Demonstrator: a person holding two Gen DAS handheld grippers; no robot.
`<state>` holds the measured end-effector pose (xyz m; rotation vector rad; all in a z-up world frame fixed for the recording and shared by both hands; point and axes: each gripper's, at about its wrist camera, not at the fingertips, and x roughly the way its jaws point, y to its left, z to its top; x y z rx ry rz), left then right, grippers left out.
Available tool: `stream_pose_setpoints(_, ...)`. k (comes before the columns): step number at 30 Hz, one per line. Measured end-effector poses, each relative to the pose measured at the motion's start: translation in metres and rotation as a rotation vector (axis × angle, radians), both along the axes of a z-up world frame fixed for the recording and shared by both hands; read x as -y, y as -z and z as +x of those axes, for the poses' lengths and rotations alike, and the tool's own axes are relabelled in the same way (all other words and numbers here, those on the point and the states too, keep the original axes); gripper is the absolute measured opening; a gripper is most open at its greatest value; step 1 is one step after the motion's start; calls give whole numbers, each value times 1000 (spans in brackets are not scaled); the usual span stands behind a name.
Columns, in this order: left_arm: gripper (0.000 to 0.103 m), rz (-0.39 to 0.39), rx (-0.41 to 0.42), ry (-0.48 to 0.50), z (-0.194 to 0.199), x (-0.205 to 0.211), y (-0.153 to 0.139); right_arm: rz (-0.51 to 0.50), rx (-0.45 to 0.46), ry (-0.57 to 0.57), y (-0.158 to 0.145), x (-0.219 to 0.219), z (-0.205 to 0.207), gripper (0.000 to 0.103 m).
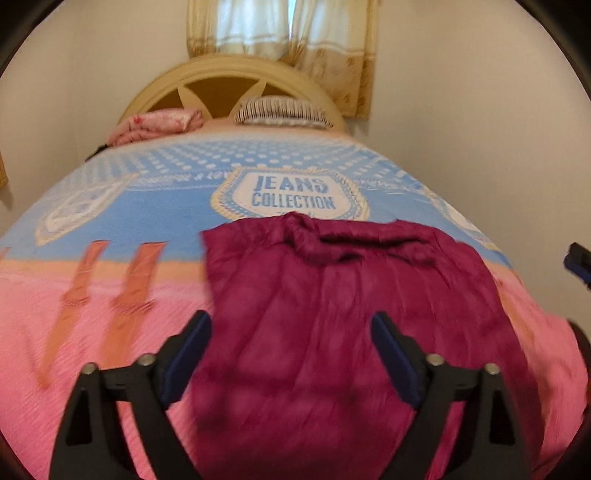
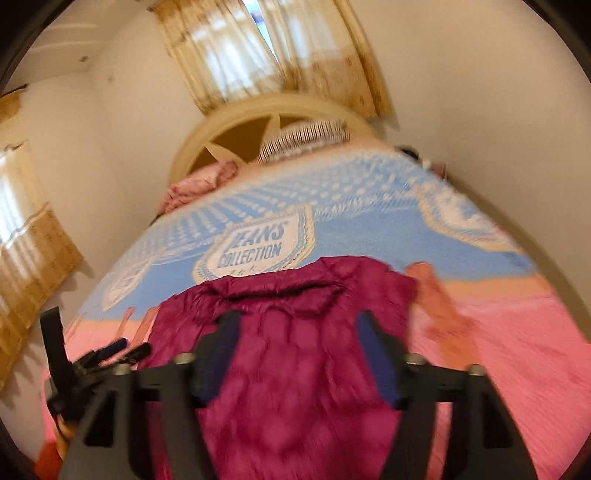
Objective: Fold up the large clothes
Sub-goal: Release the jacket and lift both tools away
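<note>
Crinkled maroon garment [image 1: 332, 314] lies folded — seemingly flat — on woven bedspread [image 1: 110, 295].

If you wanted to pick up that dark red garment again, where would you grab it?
Probably the maroon garment by its two far corners, one for each open gripper, coming from the near side over the cloth. It lies flat on the bedspread, and those far edges look free, so they could be lifted for another fold.

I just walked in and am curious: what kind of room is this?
A bedroom, most likely in a home. A bed with an arched headboard fills the view, pillows lie at its head, and a curtained window sits behind it.
</note>
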<state>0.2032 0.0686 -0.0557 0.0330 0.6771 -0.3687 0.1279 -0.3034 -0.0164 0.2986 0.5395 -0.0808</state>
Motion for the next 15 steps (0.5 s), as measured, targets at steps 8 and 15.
stream_pose_setpoints(8,93,-114,-68,20,-96,-88,24,-76,-116,48,21,-4,-156,71)
stream_pose_setpoints(15,93,-115,-174,42,-146,-103,73,0,-287,12,88,-9,-202,71)
